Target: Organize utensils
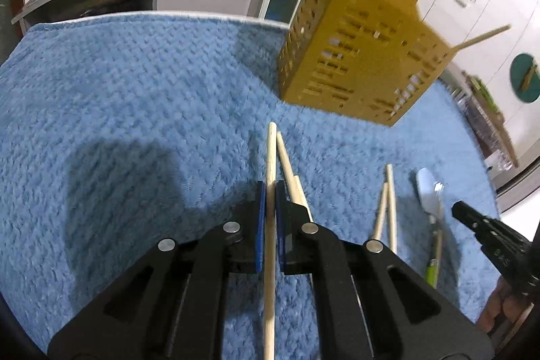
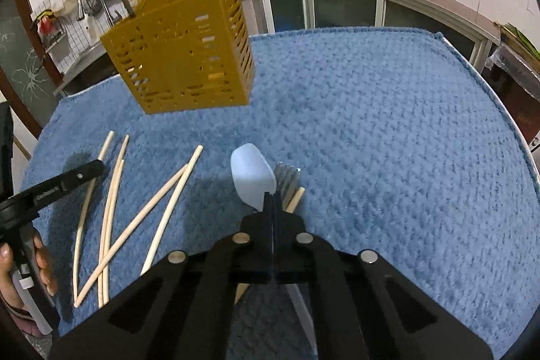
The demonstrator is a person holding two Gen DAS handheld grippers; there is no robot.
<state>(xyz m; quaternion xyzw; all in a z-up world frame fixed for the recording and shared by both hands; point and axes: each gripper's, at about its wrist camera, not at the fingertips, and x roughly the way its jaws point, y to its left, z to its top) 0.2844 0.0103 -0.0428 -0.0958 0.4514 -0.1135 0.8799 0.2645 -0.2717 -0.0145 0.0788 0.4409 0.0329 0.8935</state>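
left gripper [image 1: 270,191] clamped on chopstick [image 1: 270,258], axis along fingers | right gripper [image 2: 272,201] closed over spoon [image 2: 251,177], hold unclear | basket [image 1: 354,56] ahead at towel [image 1: 135,90] far edge

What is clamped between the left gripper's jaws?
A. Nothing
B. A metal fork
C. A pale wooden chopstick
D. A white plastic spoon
C: in the left wrist view the left gripper has its blue-padded jaws closed on a pale wooden chopstick, which runs forward between them over the blue towel.
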